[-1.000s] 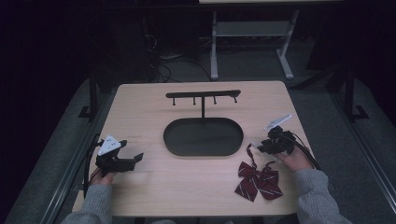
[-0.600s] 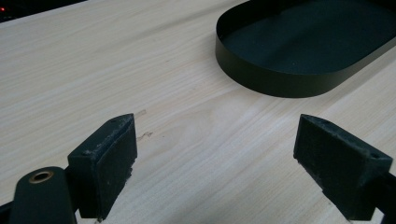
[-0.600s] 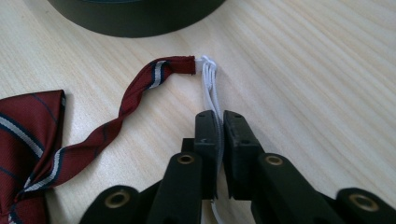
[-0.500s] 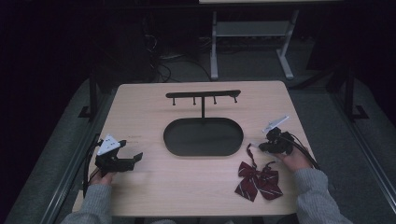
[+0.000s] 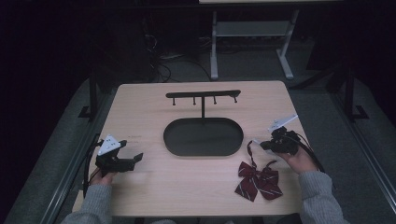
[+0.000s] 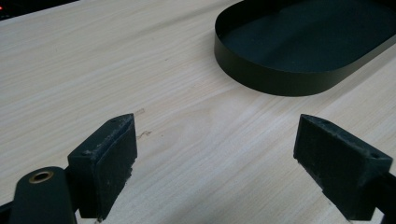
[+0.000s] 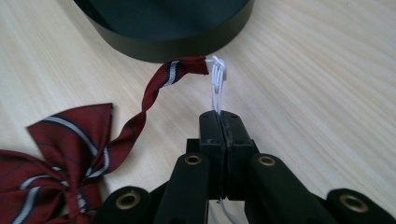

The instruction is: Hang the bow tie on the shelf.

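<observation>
Dark red striped fabric bow tie lies flat on pale wooden surface, near-right part, its strap twisting toward black oval metal tray. White elastic loop at strap end pinched in right claw; jaws just closed tight on it, bow itself beside and behind claw. Left claw wide, nothing between, low over bare surface left of tray.
</observation>
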`<control>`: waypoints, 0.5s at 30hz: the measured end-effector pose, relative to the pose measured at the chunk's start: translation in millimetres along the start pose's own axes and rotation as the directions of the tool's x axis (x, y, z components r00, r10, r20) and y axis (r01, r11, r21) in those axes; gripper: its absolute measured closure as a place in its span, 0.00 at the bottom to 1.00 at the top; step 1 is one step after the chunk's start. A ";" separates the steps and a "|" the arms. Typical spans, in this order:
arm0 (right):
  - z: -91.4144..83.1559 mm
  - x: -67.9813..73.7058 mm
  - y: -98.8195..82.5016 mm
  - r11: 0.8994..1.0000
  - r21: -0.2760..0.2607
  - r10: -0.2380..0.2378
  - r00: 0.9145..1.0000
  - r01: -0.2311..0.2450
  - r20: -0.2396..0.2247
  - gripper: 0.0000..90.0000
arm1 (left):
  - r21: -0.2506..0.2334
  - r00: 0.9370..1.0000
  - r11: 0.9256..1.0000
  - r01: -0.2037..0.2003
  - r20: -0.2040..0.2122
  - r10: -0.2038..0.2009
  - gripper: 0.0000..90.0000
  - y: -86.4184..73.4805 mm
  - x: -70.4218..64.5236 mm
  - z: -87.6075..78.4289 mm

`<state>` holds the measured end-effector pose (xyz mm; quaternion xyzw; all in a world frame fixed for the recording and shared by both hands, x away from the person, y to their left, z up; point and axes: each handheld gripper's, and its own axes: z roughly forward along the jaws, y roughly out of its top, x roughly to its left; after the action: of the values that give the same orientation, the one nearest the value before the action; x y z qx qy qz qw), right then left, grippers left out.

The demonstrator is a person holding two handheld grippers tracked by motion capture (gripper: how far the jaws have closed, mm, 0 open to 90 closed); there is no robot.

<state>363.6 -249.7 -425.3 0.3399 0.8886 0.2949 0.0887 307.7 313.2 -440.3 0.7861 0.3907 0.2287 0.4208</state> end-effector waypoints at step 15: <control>-35.9 22.7 14.3 0.995 -0.074 -0.061 0.998 0.062 0.019 0.99 | 0.002 1.000 1.000 0.001 0.002 -0.001 0.14 0.1 -0.3 0.0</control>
<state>341.5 -242.9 -386.9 0.3114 0.8863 0.3220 0.1176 307.6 313.0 -440.3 0.7866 0.3910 0.2273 0.4204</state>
